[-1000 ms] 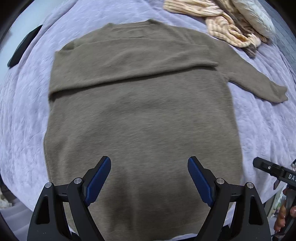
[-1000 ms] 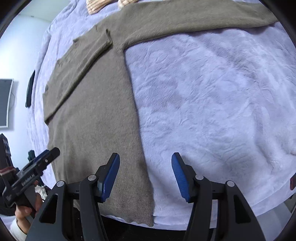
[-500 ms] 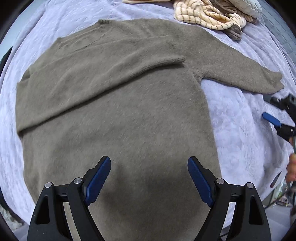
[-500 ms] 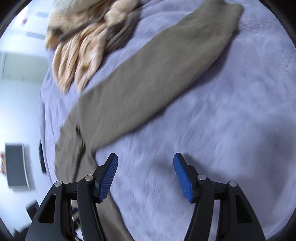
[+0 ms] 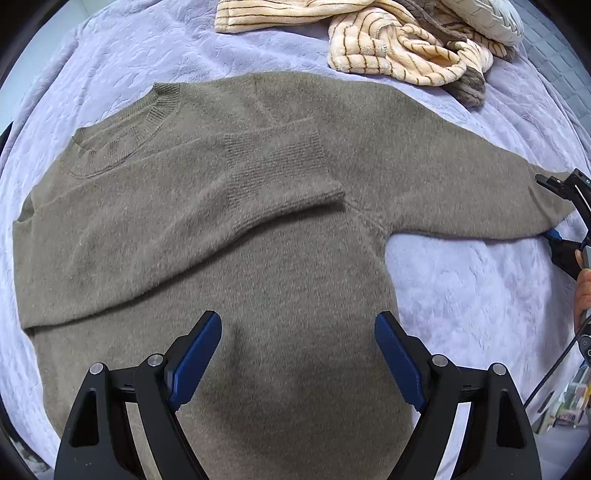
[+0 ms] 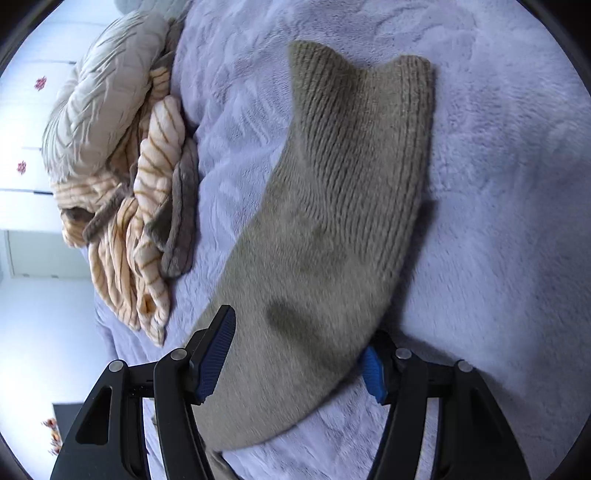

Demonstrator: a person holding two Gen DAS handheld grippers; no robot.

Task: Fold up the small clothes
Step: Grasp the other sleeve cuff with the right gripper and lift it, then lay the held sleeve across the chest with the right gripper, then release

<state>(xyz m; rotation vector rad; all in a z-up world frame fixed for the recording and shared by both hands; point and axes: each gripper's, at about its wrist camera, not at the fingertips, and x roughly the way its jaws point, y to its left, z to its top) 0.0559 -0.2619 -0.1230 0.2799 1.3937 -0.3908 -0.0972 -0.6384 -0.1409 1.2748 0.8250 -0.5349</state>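
An olive-brown knit sweater lies flat on a lavender plush blanket. Its left sleeve is folded across the chest; its right sleeve stretches out to the right. My left gripper hovers open and empty over the sweater's lower body. My right gripper is open, with the right sleeve lying between its two fingers near the ribbed cuff. The right gripper also shows at the right edge of the left wrist view, at the sleeve's cuff.
A crumpled cream striped garment with grey trim and a quilted pale pillow lie at the far side of the bed; both show in the right wrist view. The bed's edge and clutter are at the lower right.
My right gripper has swung from the sweater's hem to the outstretched right sleeve, which now lies between its fingers. My left gripper has moved up the sweater's body, staying open.
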